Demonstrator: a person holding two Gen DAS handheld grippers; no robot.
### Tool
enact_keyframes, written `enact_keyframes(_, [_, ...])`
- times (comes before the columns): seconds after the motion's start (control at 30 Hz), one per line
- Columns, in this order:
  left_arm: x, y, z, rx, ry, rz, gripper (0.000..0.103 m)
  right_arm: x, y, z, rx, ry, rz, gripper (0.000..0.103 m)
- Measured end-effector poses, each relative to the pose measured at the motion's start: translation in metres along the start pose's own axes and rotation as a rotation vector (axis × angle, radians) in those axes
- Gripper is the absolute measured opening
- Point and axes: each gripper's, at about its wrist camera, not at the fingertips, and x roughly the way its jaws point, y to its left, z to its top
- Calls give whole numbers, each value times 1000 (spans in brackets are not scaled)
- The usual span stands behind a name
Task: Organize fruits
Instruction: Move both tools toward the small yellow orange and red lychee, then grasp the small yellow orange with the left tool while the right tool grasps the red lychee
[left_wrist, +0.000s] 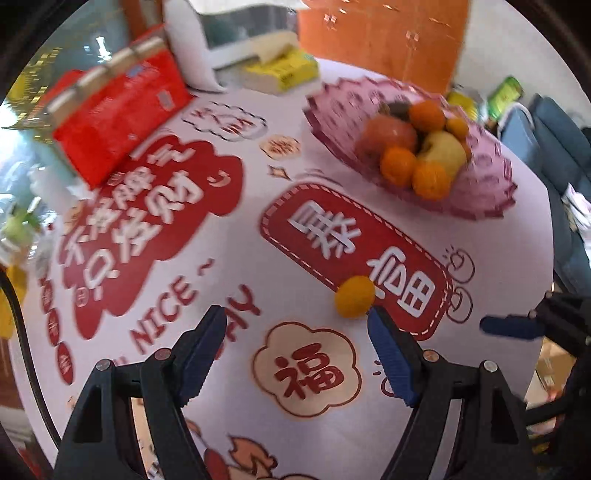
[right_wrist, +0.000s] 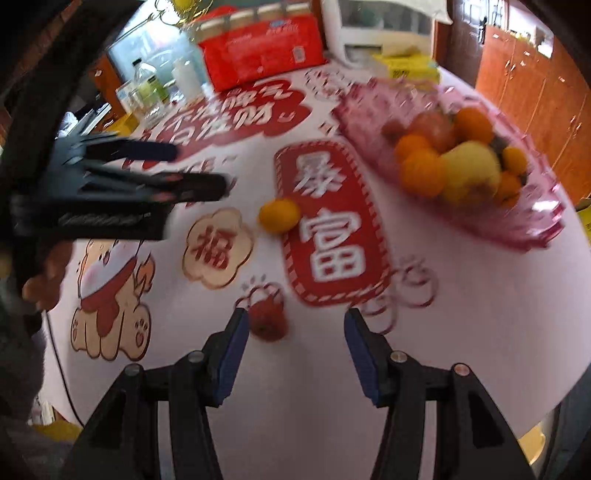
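Both ribbed-pad grippers (left_wrist: 297, 321) (right_wrist: 293, 325) gape empty — round orange (left_wrist: 354, 297) loose beside scalloped pink bowl (left_wrist: 480, 192).

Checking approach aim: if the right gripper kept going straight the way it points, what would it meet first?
Probably the bare tablecloth. The open right gripper points down at it; the small red fruit sits just off-line by its left finger. Depth is unclear.

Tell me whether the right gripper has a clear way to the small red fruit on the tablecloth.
Probably yes. The right gripper is open, and the small red fruit lies alone on the tablecloth just beyond its left fingertip, with nothing between them.
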Motion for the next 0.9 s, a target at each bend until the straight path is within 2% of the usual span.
enact_keyframes(0.1, [12, -2, -2, 17, 15, -31, 78, 12, 10, -6, -9, 15, 19, 54])
enact_keyframes(0.27, [22, -6, -2, 40, 14, -66, 78, 34, 22, -9, -28, 36, -11, 52])
enact_keyframes(0.3, [23, -5, -2, 41, 13, -69, 78, 36, 21, -8, -19, 34, -10, 48])
enact_keyframes(0.33, [25, -6, -1, 41, 13, -73, 78, 38, 21, -8, -10, 30, -13, 38])
enact_keyframes(0.37, [27, -6, 0, 41, 14, -80, 78, 40, 19, -8, -5, 32, -17, 32])
enact_keyframes(0.7, [49, -22, 9, 60, 24, -121, 74, 32, -14, -9, 103, -4, -120, 32])
enact_keyframes(0.87, [60, -27, 10, 53, 46, -138, 64, 30, -25, -11, 131, -15, -141, 32])
enact_keyframes(0.9, [61, -28, 10, 52, 50, -143, 59, 30, -26, -11, 134, -16, -140, 32])
